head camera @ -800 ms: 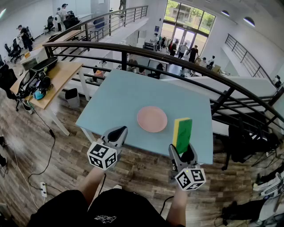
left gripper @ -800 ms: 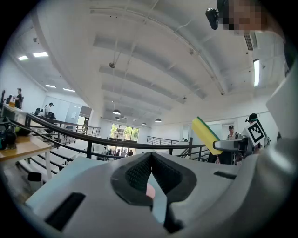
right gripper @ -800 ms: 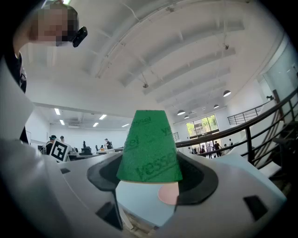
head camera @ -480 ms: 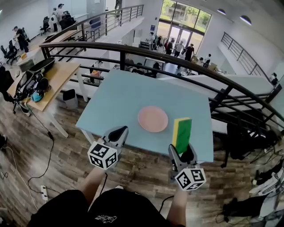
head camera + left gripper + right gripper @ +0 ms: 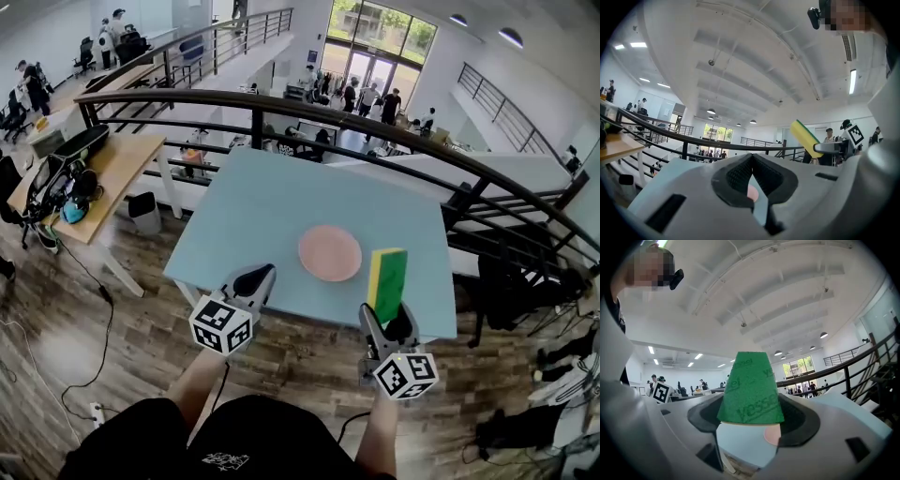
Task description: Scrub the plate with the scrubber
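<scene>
1 plate (image 5: 330, 253), 1 scrubber (image 5: 386, 284) in R tool (image 5: 388, 319)

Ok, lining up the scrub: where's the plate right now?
In the head view the pink plate lies on the blue table, toward its near edge, ahead and left of the scrubber in the right gripper.

The right gripper (image 5: 385, 324) is clamping a yellow-and-green scrubber (image 5: 386, 281) upright over the near edge of a pale blue table (image 5: 246, 211). The left gripper (image 5: 254, 278) is hovering at that same edge, jaws together and holding nothing. A pink plate (image 5: 330, 253) is lying on the table beyond the 2 grippers, touching neither. A dark curved railing (image 5: 281, 106) is running behind the table.
</scene>
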`<state>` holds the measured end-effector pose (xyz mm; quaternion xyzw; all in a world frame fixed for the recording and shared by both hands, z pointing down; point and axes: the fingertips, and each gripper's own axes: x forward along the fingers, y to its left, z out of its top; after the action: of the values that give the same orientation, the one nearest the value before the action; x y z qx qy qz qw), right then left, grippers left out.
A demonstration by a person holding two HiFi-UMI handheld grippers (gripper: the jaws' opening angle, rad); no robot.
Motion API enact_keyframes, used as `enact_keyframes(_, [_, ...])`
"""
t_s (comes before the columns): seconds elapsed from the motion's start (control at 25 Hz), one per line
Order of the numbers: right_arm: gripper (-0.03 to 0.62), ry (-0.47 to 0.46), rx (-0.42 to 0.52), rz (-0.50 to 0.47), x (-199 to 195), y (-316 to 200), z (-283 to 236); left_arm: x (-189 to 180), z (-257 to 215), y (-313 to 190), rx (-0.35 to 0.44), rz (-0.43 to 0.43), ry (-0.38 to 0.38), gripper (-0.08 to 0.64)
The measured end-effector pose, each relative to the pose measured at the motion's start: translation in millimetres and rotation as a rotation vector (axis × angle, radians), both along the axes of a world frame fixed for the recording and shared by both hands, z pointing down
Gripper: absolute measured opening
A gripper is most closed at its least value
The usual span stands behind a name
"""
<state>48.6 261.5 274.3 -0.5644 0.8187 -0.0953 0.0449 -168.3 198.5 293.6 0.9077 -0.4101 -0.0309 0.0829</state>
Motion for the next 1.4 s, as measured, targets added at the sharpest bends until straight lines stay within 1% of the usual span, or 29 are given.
enact_keyframes(0.36, [0.333,0.010,-0.020,0.045,-22.3,-18.2,12.7,-29.1,12.6,-29.3,-0.007,0.011,-0.002,0.008])
enact_keyframes(0.52, [0.333,0.010,-0.029,0.081,-18.3,-23.7,18.0,-35.2,12.9,-39.1,-0.003,0.011,0.006,0.008])
enact_keyframes(0.68, [0.333,0.035,-0.029,0.092,-15.2,-32.8,17.6,-37.7,8.4,-50.0,0.023,0.004,-0.012,0.008])
enact_keyframes(0.76, [0.333,0.048,-0.027,0.100,-13.5,-37.2,16.7,-38.9,5.4,-55.5,0.036,-0.001,-0.010,0.008])
enact_keyframes(0.92, [0.333,0.045,-0.010,0.100,-1.8,-54.5,14.5,-30.4,2.1,-70.6,0.052,-0.007,-0.006,0.008])
enact_keyframes(1.12, [0.333,0.022,-0.017,0.087,17.8,-86.5,20.8,-10.2,7.9,-93.9,0.039,-0.008,-0.020,0.008])
enact_keyframes(1.4, [0.333,0.014,-0.046,0.052,52.9,-144.0,35.6,17.3,9.4,-143.8,0.037,-0.057,-0.016,0.008])
